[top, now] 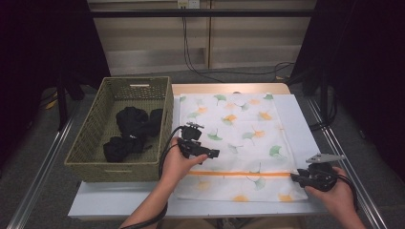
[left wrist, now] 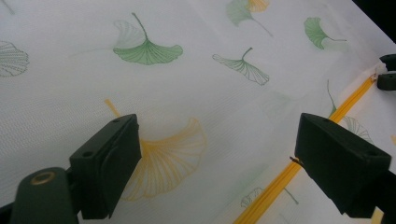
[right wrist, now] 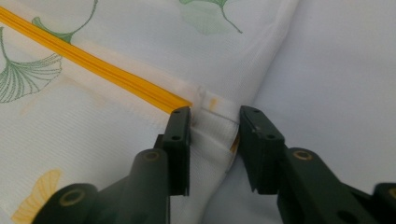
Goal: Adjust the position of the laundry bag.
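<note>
A white mesh bag (top: 239, 133) printed with green and orange ginkgo leaves lies flat on the table. An orange zipper (top: 248, 173) runs across its near part. My left gripper (top: 212, 153) hovers over the bag near the zipper's left end, and its jaws stand wide open (left wrist: 217, 154) with nothing between them. My right gripper (top: 293, 177) is at the zipper's right end. There its jaws (right wrist: 215, 135) pinch the puckered white fabric tab (right wrist: 212, 119) just past the orange zipper (right wrist: 93, 67).
A green woven basket (top: 86, 157) stands at the table's left and holds several bundles of black clothing (top: 131, 131). Bare white tabletop (top: 119, 198) shows in front of the basket and along the bag's right side. Cables hang at the back wall.
</note>
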